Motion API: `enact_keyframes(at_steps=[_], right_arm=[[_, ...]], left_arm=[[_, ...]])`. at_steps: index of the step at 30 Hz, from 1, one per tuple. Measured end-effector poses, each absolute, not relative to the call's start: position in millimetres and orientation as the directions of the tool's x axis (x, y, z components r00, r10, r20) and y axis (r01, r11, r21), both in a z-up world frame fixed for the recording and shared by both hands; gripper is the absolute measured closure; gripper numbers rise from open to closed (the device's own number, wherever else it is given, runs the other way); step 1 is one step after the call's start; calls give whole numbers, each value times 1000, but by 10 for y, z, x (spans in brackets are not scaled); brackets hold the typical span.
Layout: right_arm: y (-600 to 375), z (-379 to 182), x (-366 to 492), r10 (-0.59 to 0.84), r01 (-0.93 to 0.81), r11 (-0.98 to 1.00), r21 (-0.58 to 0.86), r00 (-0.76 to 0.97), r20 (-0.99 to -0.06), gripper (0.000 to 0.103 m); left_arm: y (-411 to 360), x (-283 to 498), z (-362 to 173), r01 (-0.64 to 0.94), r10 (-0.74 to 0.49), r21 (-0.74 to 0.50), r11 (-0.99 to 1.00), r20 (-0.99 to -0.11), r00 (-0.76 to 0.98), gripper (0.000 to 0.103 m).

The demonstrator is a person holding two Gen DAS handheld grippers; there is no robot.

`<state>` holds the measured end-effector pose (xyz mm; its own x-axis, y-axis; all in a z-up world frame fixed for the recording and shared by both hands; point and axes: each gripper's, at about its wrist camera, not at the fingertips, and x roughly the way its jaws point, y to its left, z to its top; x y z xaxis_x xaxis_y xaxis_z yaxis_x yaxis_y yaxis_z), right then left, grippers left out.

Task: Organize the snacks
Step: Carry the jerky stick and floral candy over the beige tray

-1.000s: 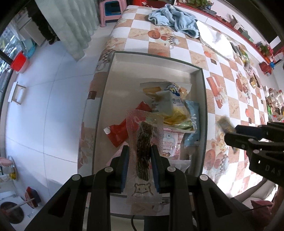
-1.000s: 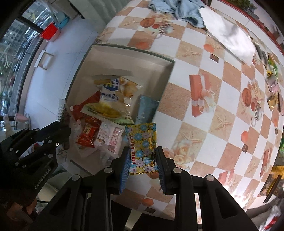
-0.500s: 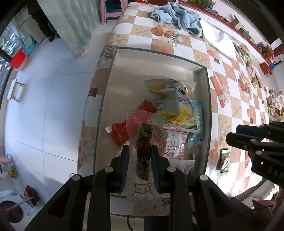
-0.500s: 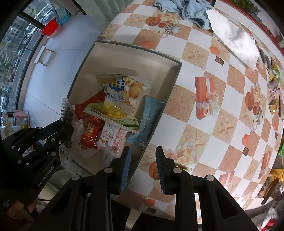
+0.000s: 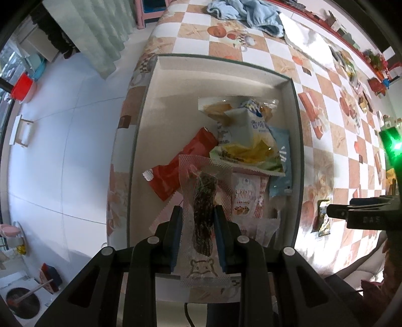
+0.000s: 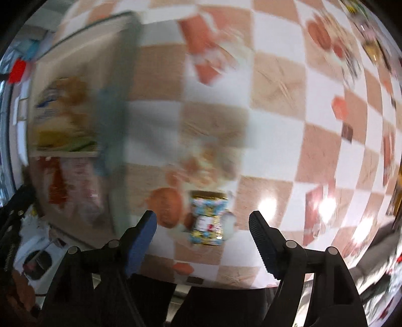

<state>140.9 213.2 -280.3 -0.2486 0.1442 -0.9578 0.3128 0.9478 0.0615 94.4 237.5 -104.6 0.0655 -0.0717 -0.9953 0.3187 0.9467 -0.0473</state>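
Note:
My left gripper point(image 5: 197, 216) is shut on a clear vacuum packet with a dark strip point(image 5: 204, 201) and holds it above the near end of the white tray point(image 5: 289, 83). The tray holds several snack packets: a red one point(image 5: 183, 163), a yellow chip bag point(image 5: 247, 151), a light blue one point(image 5: 281, 161). My right gripper point(image 6: 202, 220) is open and empty above the table, right of the tray point(image 6: 125, 83). A flowery blue-and-gold packet point(image 6: 207, 217) lies on the tablecloth between its fingers; it also shows in the left wrist view point(image 5: 322, 217). The right wrist view is blurred.
The checkered tablecloth point(image 5: 334, 140) spreads right of the tray. A blue towel point(image 5: 248, 12) lies at the far end. More snacks point(image 5: 351, 70) lie along the far right edge. The floor point(image 5: 57, 140) drops off left of the tray.
My right gripper let go of the flowery packet, which now lies on the table beside the tray; its jaws opened wide and it swung right. My left gripper still holds the clear packet.

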Motion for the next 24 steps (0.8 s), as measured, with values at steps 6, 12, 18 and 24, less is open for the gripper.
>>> enact_keyframes(at_steps=[6, 12, 18, 24], right_arm=[[2075, -3114, 1223, 176, 365, 929, 60, -295, -939, 26], [2247, -3207, 1231, 99, 303, 953, 5, -296, -950, 35], [2284, -3088, 1205, 103, 297, 955, 16, -279, -955, 76], [2138, -2750, 1331, 157, 347, 933, 90, -168, -973, 76]], left_arm=[[2312, 940, -1048, 352, -55, -29, 936, -996, 64, 76], [2303, 921, -1049, 375, -40, -15, 927, -997, 60, 76], [2296, 946, -1040, 360, -52, -28, 933, -997, 59, 76], [2319, 964, -1016, 340, -68, -42, 940, -995, 67, 76]])
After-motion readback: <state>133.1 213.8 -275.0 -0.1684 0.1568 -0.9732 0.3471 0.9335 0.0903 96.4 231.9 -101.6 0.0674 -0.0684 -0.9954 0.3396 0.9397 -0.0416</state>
